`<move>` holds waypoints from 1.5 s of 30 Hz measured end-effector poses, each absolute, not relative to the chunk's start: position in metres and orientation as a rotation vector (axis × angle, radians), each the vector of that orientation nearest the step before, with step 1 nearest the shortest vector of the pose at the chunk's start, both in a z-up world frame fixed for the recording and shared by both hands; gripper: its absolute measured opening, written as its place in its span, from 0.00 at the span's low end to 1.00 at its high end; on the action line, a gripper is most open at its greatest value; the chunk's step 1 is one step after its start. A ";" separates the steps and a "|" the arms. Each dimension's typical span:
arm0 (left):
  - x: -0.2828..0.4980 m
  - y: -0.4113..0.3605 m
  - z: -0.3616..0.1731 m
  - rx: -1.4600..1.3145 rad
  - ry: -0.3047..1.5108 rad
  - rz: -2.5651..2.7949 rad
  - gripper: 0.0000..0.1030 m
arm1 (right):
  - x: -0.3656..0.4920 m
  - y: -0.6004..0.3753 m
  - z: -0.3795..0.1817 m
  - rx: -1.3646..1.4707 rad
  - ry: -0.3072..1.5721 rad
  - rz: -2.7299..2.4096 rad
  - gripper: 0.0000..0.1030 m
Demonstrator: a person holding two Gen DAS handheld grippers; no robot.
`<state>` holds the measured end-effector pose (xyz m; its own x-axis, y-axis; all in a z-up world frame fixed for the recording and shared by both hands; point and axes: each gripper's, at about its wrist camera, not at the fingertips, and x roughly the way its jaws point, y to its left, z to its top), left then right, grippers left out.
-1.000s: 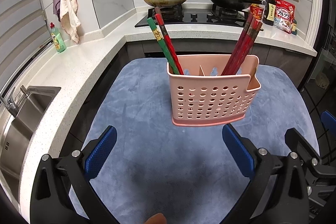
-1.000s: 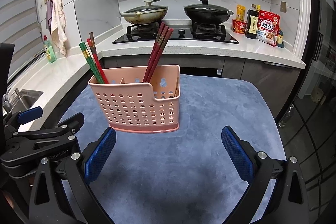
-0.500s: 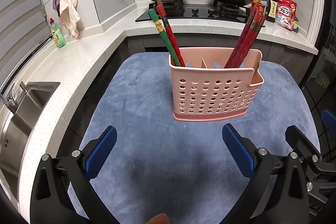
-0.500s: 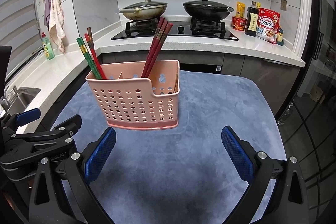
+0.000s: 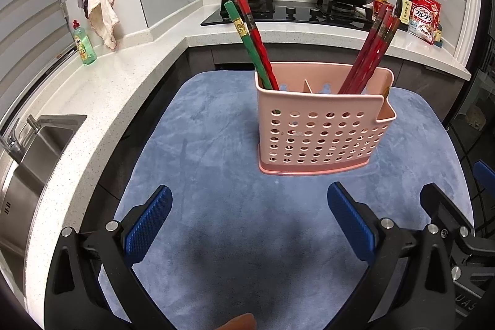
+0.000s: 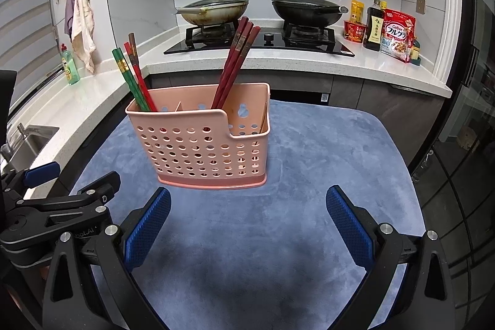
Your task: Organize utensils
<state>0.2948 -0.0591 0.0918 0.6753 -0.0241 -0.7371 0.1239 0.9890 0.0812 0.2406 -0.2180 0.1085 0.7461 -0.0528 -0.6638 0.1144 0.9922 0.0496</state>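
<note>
**Both tongs wide apart before the pink caddy**

From the right wrist view a narrow end slot of the caddy [image 6: 198,141] shows behind a cut-down corner, with a pale stick standing in it; the left view gives only a glimpse of that slot at the caddy's far right edge. The right view also catches the left tool's black frame low at the left, beside the caddy. The left view alone shows the steel sink [image 5: 27,150] well left of the caddy, and a fingertip at the bottom edge.

The left tongs [image 5: 247,218] and right tongs [image 6: 247,218] both hang level just short of the caddy, aimed at its perforated front, spread wide and holding nothing.

The caddy is pink plastic, boxy, its front wall punched with rows of round holes, standing upright on the blue plush mat [image 6: 324,163] that covers the surface. A divider splits it. Green and red chopsticks [image 6: 133,79] lean out of its left compartment; a bundle of dark red chopsticks [image 6: 235,64] leans right from the middle one. Behind the caddy, two lidded pans sit on a black glass hob.
</note>
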 end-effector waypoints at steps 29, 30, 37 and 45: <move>0.297 -0.061 0.088 0.125 0.826 -0.053 0.93 | 0.243 -0.218 0.108 0.086 0.717 -0.096 0.94; 0.297 -0.061 0.088 0.128 0.825 -0.053 0.93 | 0.243 -0.218 0.108 0.084 0.717 -0.097 0.94; 0.297 -0.061 0.088 0.129 0.827 -0.053 0.93 | 0.243 -0.218 0.108 0.084 0.716 -0.096 0.94; 0.297 -0.061 0.088 0.134 0.828 -0.052 0.93 | 0.244 -0.219 0.107 0.090 0.720 -0.098 0.94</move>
<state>0.2975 -0.0613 0.0881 0.6758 0.0064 -0.7371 0.0981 0.9903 0.0985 0.2442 -0.2192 0.1069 0.7474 -0.0588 -0.6618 0.1207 0.9915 0.0483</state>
